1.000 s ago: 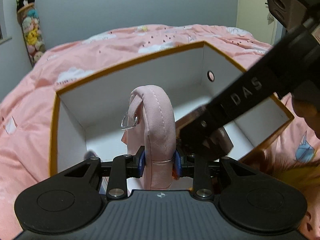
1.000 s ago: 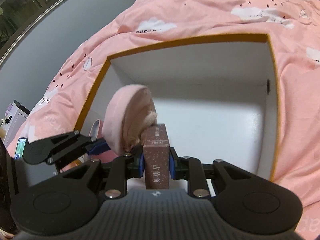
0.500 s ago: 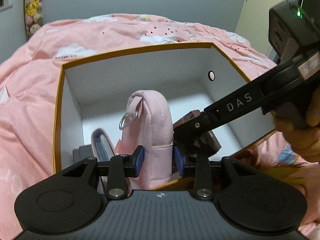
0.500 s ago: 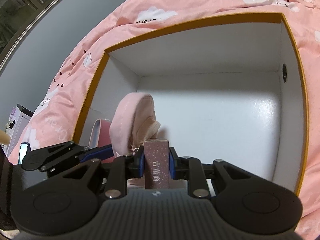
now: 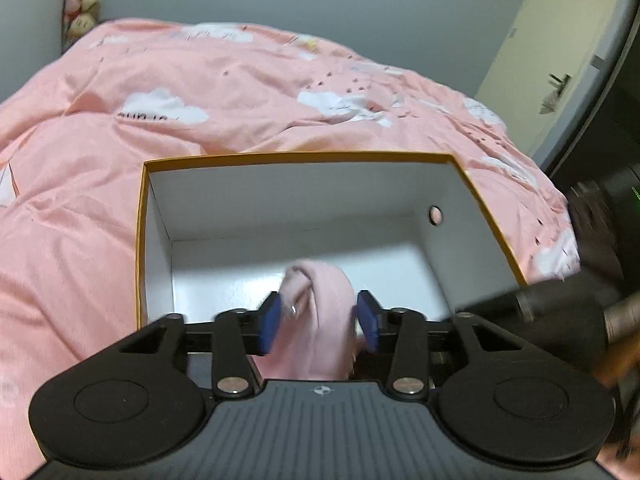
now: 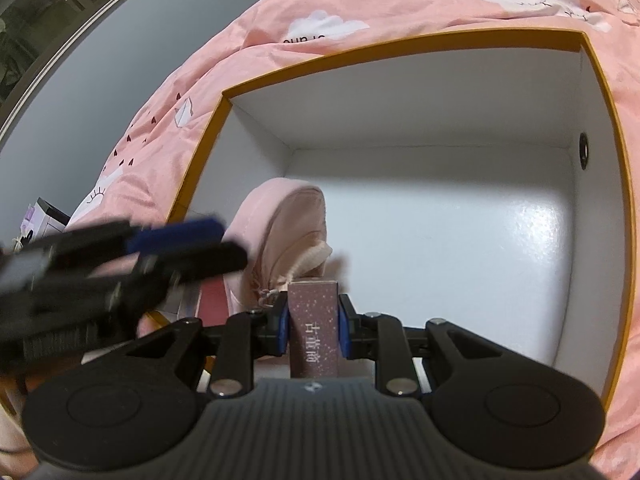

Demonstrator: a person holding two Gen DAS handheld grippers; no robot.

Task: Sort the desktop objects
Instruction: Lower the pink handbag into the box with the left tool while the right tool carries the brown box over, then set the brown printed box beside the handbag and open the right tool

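Note:
A white box with an orange rim [image 5: 300, 156] [image 6: 400, 40] lies open on the bed. Inside it, near the front, stands a pink fabric pouch [image 5: 320, 312] [image 6: 288, 232]. My left gripper [image 5: 319, 322] straddles the pouch and its jaws are opening, with the blue pads [image 5: 270, 322] standing off the fabric. In the right wrist view the left gripper [image 6: 192, 246] is a blur at the left. My right gripper [image 6: 313, 328] is shut on a slim maroon glitter carton [image 6: 314, 332], held upright over the box's near side beside the pouch.
A pink quilt with white clouds [image 5: 200, 92] surrounds the box. A flat pink-red item [image 6: 210, 300] lies in the box's left corner behind the pouch. The box floor to the right [image 6: 500, 260] is bare. A door [image 5: 560, 60] and plush toys [image 5: 80, 0] are in the background.
The left gripper's jaws have spread and let go of the pink pouch, and the gripper has drawn back and up. The pouch stays in the box. The right gripper has hardly moved.

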